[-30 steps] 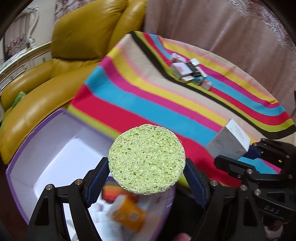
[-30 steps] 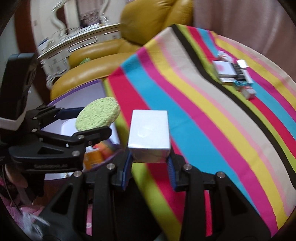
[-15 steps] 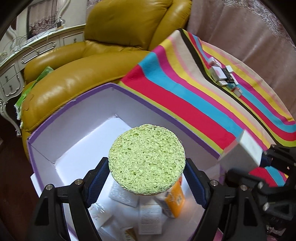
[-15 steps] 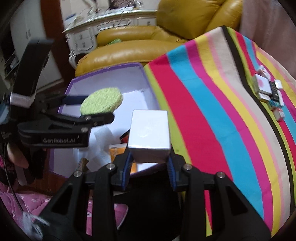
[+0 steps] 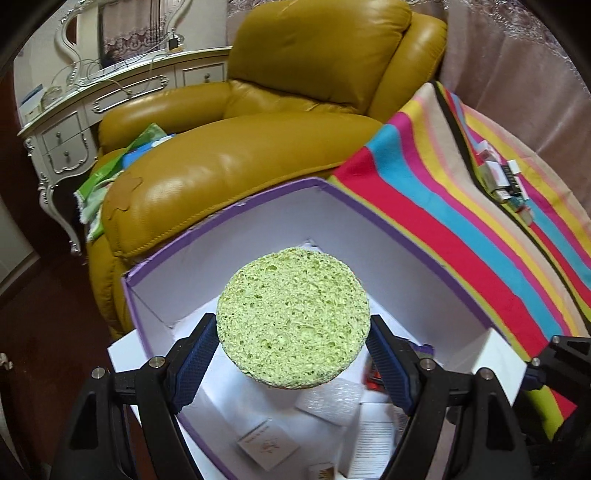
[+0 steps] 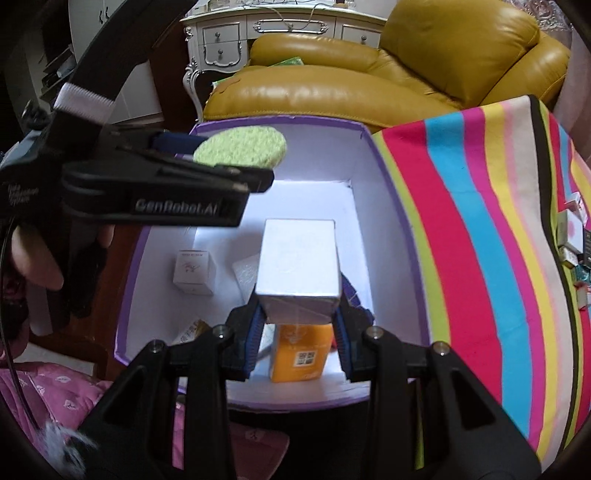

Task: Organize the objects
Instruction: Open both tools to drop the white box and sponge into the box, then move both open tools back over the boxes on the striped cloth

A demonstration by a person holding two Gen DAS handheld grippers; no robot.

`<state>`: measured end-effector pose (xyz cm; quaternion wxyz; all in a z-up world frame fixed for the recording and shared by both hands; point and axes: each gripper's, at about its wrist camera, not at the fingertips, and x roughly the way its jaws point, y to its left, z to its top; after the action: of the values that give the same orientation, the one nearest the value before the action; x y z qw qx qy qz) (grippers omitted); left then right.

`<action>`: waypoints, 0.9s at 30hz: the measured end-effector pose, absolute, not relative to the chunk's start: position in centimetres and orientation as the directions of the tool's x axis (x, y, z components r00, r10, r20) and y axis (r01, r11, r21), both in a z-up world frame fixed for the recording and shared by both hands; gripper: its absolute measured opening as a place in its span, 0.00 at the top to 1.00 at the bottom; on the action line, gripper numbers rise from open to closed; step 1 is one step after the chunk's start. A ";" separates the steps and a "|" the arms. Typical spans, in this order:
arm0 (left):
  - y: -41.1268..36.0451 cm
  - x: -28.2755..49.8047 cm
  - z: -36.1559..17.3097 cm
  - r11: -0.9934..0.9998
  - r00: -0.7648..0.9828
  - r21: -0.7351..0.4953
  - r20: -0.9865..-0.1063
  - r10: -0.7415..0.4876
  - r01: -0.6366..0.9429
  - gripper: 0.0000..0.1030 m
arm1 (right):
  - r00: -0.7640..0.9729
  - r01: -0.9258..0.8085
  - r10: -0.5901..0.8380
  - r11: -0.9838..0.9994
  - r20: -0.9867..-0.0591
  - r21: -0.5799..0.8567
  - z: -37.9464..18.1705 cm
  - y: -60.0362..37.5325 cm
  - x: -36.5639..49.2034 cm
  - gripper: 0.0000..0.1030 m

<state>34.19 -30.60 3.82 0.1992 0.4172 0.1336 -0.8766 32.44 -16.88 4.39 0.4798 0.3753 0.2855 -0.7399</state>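
My left gripper (image 5: 293, 354) is shut on a round green sponge (image 5: 293, 319) and holds it above the open purple-edged white box (image 5: 388, 236). The sponge also shows in the right wrist view (image 6: 241, 145), over the box's far left part. My right gripper (image 6: 298, 314) is shut on a white carton (image 6: 298, 264) and holds it above the box (image 6: 391, 206), over an orange pack (image 6: 301, 350). The carton shows at the right edge of the box in the left wrist view (image 5: 502, 365).
Small white cartons (image 6: 194, 272) and packets (image 5: 328, 404) lie in the box. A striped blanket (image 6: 480, 240) lies to the right, with small boxes (image 5: 502, 177) at its far side. A yellow leather armchair (image 5: 240, 147) stands behind the box, a white dresser (image 6: 280, 26) beyond.
Both grippers moved left from over the striped blanket to over the open box, each still holding its object.
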 end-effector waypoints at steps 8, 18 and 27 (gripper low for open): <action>-32.0 33.3 2.7 -0.808 -0.422 -0.006 -0.855 -0.302 0.590 0.19 | -0.243 0.917 -0.520 -0.398 -0.819 -0.020 4.6 -17.3 31.4 0.31; -24.1 24.6 6.1 -0.896 -0.552 -0.158 -0.827 -0.109 0.415 0.17 | -0.481 0.724 -0.450 -0.688 -0.752 -0.051 6.0 -6.3 21.2 0.21; -7.7 7.7 3.9 -0.995 -0.599 -0.086 -0.800 0.035 0.057 0.14 | -0.577 0.295 -0.197 -0.955 -0.793 0.023 3.2 8.4 4.1 0.20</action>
<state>7.71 -7.74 3.94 0.0059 0.4478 0.0514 -0.8927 4.07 8.42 3.23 0.1390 0.4387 0.0559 -0.8861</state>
